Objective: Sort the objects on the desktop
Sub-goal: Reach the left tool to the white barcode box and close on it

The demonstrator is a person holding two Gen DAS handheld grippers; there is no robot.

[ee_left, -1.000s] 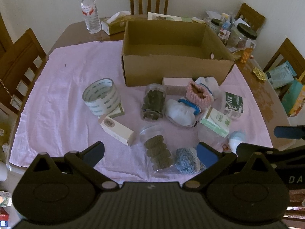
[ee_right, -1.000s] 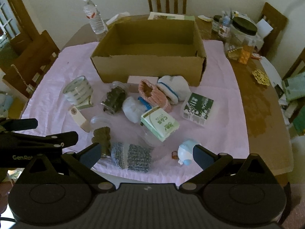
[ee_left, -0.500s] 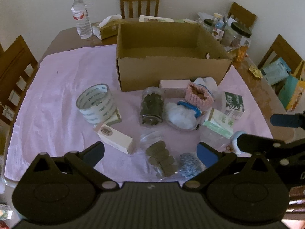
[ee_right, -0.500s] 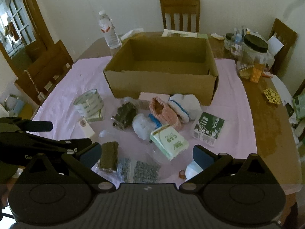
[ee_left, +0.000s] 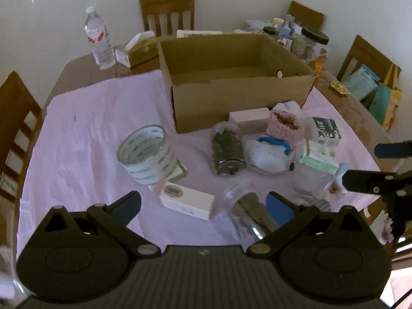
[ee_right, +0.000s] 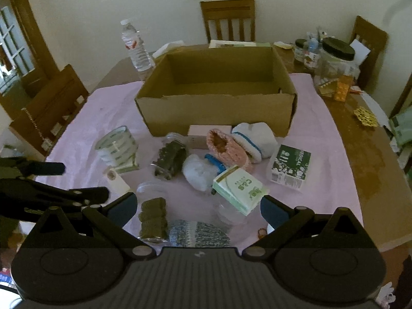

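The left claw [ee_left: 203, 206] is hanging wide open over the near edge of the desk [ee_right: 370, 159], gripping nothing; a small white carton [ee_left: 186, 200] is lying between its fingers and a clear jar of dark discs [ee_left: 251, 211] is sitting just inside its right finger. The right claw [ee_right: 197, 206] is likewise gaping wide and holding nothing, with a grey-blue knitted piece [ee_right: 198, 233] and the same jar lying between its fingers. A pink cloth [ee_left: 90, 118] is covering the desk, and an open cardboard box [ee_right: 216, 95] is sitting on it toward the far side. The things to be sorted are lying out on the cloth in front of the box: a roll of clear tape [ee_left: 148, 153] leaning at the left, a jar of dark pieces [ee_left: 226, 148] on its side, a pink knitted slipper [ee_right: 228, 150] touching a white sock [ee_right: 253, 139], a green-and-white carton [ee_right: 239, 189] resting tilted on a clear container, and a dark green "MEDICAL" packet [ee_right: 289, 166] at the right. A water bottle [ee_right: 135, 47] is standing beyond the cloth
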